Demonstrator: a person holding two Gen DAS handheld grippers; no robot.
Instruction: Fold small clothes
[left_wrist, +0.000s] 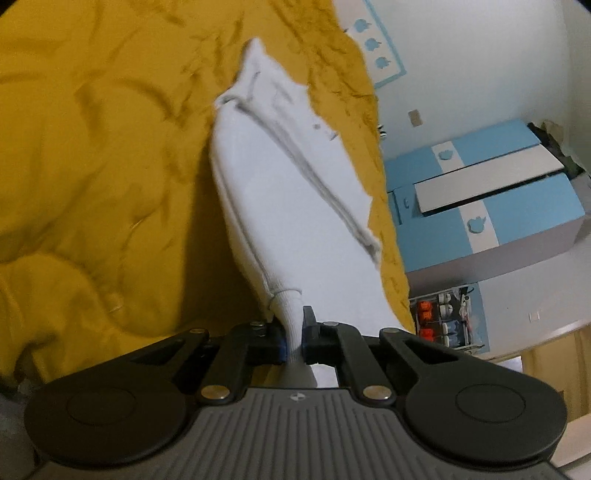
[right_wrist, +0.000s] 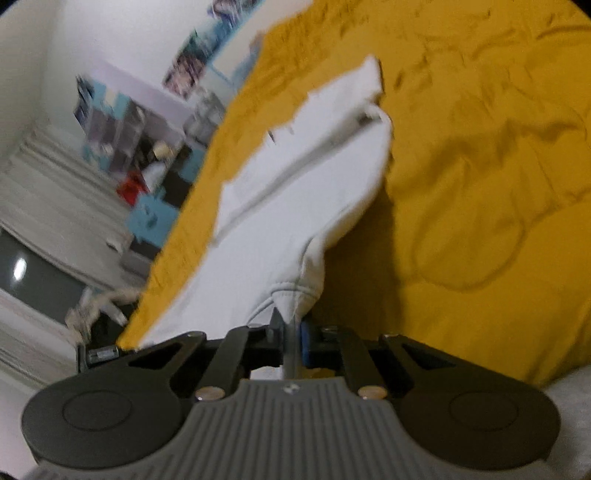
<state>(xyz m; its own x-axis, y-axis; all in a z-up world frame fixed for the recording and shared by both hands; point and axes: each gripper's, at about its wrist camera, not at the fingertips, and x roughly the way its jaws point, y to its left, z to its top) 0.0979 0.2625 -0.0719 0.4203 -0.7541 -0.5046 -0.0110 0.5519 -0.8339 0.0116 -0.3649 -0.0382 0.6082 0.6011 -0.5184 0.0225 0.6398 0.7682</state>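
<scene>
A small white garment (left_wrist: 288, 173) with grey seams lies stretched over a mustard-yellow quilt (left_wrist: 92, 147). My left gripper (left_wrist: 293, 332) is shut on its near ribbed edge, and the cloth bunches into a narrow strip between the pads. In the right wrist view the same white garment (right_wrist: 295, 192) rises from the quilt (right_wrist: 480, 166) toward the camera. My right gripper (right_wrist: 291, 332) is shut on a seamed corner of it, with the fabric pinched thin between the jaws. The far end of the garment rests on the quilt in both views.
The quilt's edge drops off beside the garment. Beyond it in the left wrist view stand a blue and white cabinet (left_wrist: 491, 188) and a shelf of small items (left_wrist: 443, 317). The right wrist view shows blurred shelving (right_wrist: 147, 147) and a pale floor.
</scene>
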